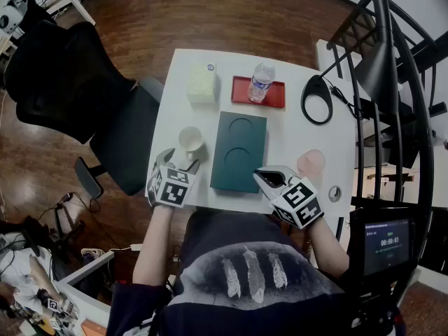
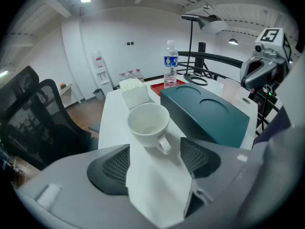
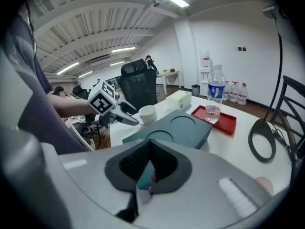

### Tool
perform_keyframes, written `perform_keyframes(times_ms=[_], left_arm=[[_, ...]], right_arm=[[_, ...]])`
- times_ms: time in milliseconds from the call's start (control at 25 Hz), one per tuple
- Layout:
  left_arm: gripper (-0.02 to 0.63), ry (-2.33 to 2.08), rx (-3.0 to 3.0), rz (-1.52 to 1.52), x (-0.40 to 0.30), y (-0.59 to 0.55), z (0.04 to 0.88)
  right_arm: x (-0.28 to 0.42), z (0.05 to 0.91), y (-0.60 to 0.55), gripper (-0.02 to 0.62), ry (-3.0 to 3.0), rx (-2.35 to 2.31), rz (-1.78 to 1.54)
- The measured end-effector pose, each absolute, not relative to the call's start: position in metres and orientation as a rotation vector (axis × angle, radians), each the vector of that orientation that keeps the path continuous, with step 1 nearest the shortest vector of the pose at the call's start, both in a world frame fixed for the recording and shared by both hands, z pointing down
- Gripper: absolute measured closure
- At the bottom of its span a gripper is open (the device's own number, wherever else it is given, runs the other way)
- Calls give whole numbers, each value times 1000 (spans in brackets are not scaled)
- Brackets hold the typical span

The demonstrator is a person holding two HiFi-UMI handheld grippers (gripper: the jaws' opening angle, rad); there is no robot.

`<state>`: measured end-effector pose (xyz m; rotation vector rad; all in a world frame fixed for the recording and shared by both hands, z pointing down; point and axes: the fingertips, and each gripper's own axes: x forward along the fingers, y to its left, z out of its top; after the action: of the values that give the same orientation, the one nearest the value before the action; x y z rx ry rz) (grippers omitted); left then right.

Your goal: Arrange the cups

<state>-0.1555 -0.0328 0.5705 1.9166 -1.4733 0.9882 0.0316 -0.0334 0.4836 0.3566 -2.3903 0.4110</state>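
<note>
In the head view we record a dark green holder (image 1: pixel 239 151) with two round recesses lying on the white table (image 1: pixel 308 135). The white cup (image 1: pixel 190 140) stands upright on the table just left of the holder, apart from it. A pink cup (image 1: pixel 311 162) stands near the holder's right side. A red tray (image 1: pixel 274 96) carrying a water bottle (image 1: pixel 262 82) lies beyond the holder's far edge. The left gripper (image 1: pixel 179 159) sits off the holder's near left corner and the right gripper (image 1: pixel 262 177) at its near right corner. In the left gripper view we find the jaws released and spread wide. The white cup sits just ahead of them, handle turned toward the gripper, with no pad touching it; the holder lies to its right. In the right gripper view we find the jaws clenched together on nothing, pointing across the holder.
</note>
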Motion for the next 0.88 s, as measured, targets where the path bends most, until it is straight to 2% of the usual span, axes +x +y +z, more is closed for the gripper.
perform_keyframes(times_ms=[360, 480, 640, 880], left_arm=[[293, -1493, 1886, 1017, -164, -40, 586], [368, -1438, 1906, 1076, -166, -37, 587], [523, -1389, 1935, 1191, -174, -32, 590], [552, -1284, 1991, 1263, -180, -41, 590]], right_arm=[[32, 490, -26, 592, -2376, 319, 415], [36, 492, -30, 592, -2366, 322, 412], [31, 489, -33, 592, -2383, 330, 394], [30, 489, -39, 592, -2375, 343, 417]])
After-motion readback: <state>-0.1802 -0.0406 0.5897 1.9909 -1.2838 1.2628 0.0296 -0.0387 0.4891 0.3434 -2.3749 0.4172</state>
